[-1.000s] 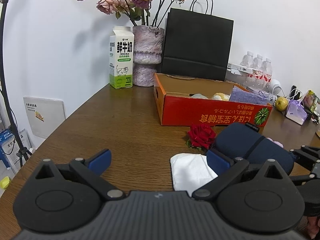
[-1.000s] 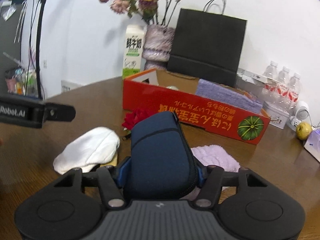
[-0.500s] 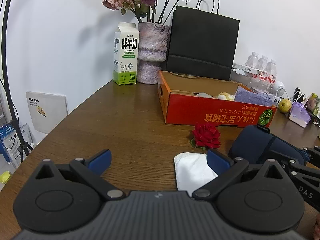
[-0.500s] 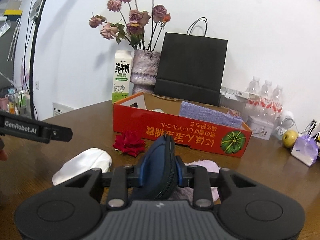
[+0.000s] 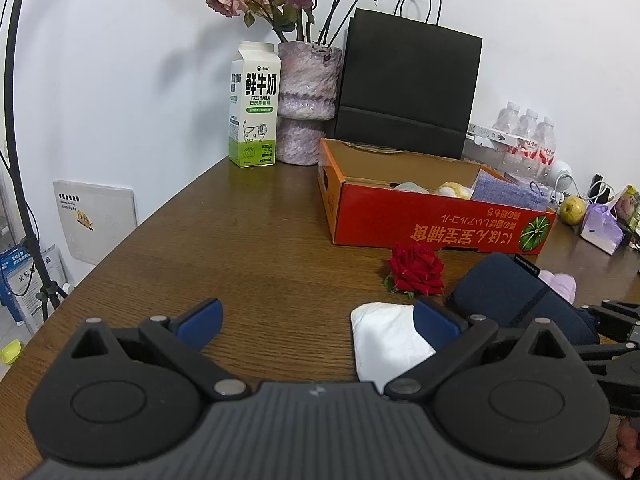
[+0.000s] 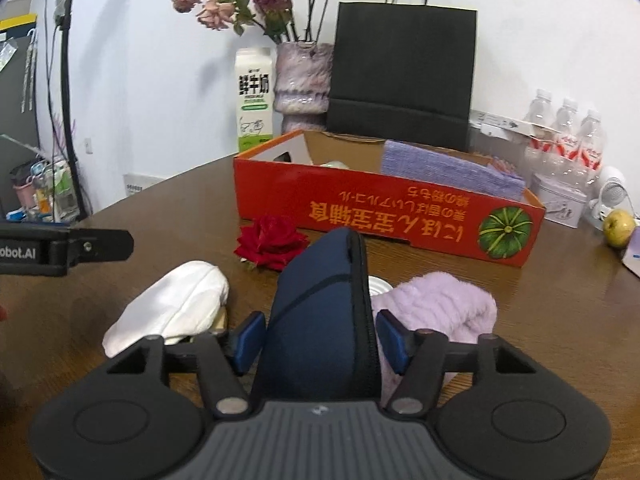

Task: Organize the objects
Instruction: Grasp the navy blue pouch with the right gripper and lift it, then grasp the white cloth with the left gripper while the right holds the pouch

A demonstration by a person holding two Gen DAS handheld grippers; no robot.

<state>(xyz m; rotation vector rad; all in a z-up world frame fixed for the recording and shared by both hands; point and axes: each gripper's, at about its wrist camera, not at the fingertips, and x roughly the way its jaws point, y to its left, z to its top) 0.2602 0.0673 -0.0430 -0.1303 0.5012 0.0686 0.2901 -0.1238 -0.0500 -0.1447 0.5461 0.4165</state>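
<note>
Between right gripper (image 6: 320,340) pads: navy pouch (image 6: 320,312), long axis running away from fingers toward red box (image 6: 384,216) beyond. Jaws opening; gap visible each side of pouch, pads not pressing. Left gripper (image 5: 316,320) wide open, empty, white cloth (image 5: 384,340) by its right pad. Right hand nearer pouch; box straight ahead.

Wood-grain tabletop (image 5: 248,248) with a soft sheen; printed cardboard box (image 6: 384,216); matt navy fabric pouch (image 6: 324,312); fluffy lilac cloth (image 6: 444,308); matt black paper bag (image 5: 408,88).
</note>
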